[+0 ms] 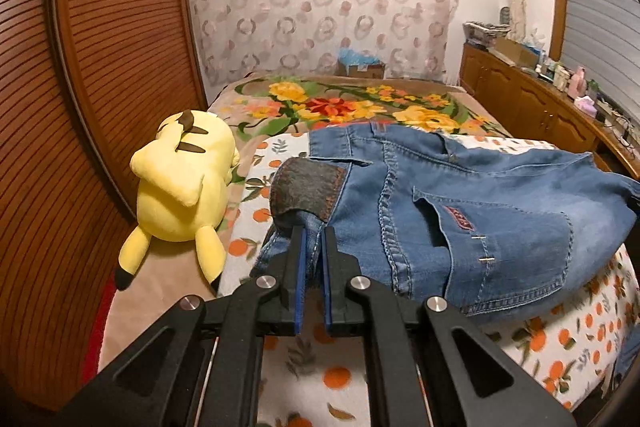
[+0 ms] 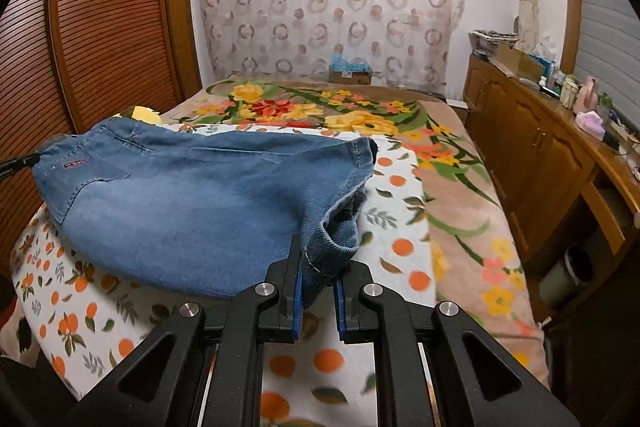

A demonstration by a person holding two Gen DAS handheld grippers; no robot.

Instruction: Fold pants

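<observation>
1. A pair of blue denim pants (image 1: 460,203) is held slightly raised over the near end of a bed, above a white blanket printed with oranges (image 2: 392,227). The cloth sags in the middle and looks pulled taut between two hand-held grippers, one at each end.

2. The left gripper (image 1: 314,239) is closed almost fully on the waistband corner, just below the dark leather brand patch (image 1: 308,189). A fold of denim fills the narrow gap between its blue pads. Holding here likely keeps the thick waist end from sliding.

3. The right gripper (image 2: 318,267) is pinched on a bunched denim edge at the opposite end, near the blanket's right side. Its jaws stand a little wider because several layers sit between them.

4. The pants already look doubled, with the back pocket (image 1: 500,239) facing up. Gripping both ends probably lets the person carry one fold over evenly; judging by the bulk, folding is partway done.

5. A yellow plush toy (image 1: 184,187) lies face down near the bed's left edge, beside the pants but apart from them.

6. Farther back, a floral bedspread (image 2: 320,107) covers the bed. A wooden cabinet (image 2: 520,131) runs along the right side.
</observation>
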